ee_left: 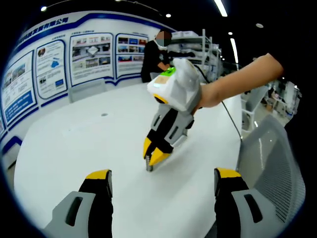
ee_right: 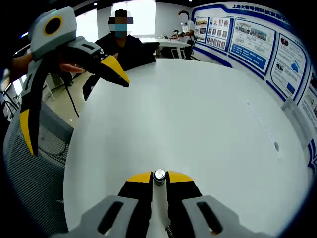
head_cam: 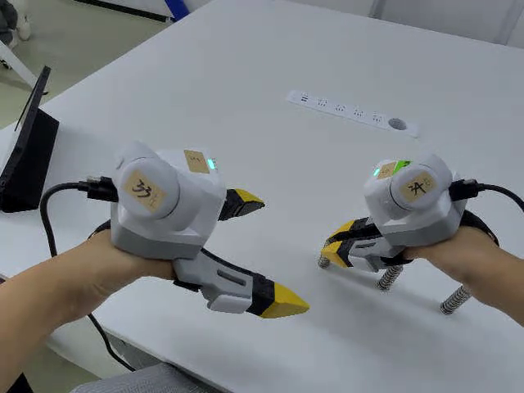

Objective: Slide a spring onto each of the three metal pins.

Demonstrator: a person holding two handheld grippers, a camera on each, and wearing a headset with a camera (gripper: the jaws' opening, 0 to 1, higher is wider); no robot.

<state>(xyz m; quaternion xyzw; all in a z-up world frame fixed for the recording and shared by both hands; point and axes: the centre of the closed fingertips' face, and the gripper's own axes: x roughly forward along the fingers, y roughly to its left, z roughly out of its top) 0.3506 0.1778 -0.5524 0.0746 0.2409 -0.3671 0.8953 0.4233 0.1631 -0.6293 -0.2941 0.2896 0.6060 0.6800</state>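
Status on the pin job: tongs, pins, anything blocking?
Left tongs open, empty, above table. Right tongs shut on metal pin standing on table. Two springs beside them. Nothing blocking.

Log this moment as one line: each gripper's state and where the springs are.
left gripper: open, empty | right gripper: shut on metal pin | springs: three on table, one below right gripper's tips

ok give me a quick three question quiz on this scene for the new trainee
1. True or false: the left hand-held gripper has its jaws apart.
2. What lies on the table, beyond both grippers in the head view? A) power strip B) mug C) screwdriver
3. Fill in: the right hand-held gripper is shut on a metal ____.
Key: 1 true; 2 A; 3 pin.
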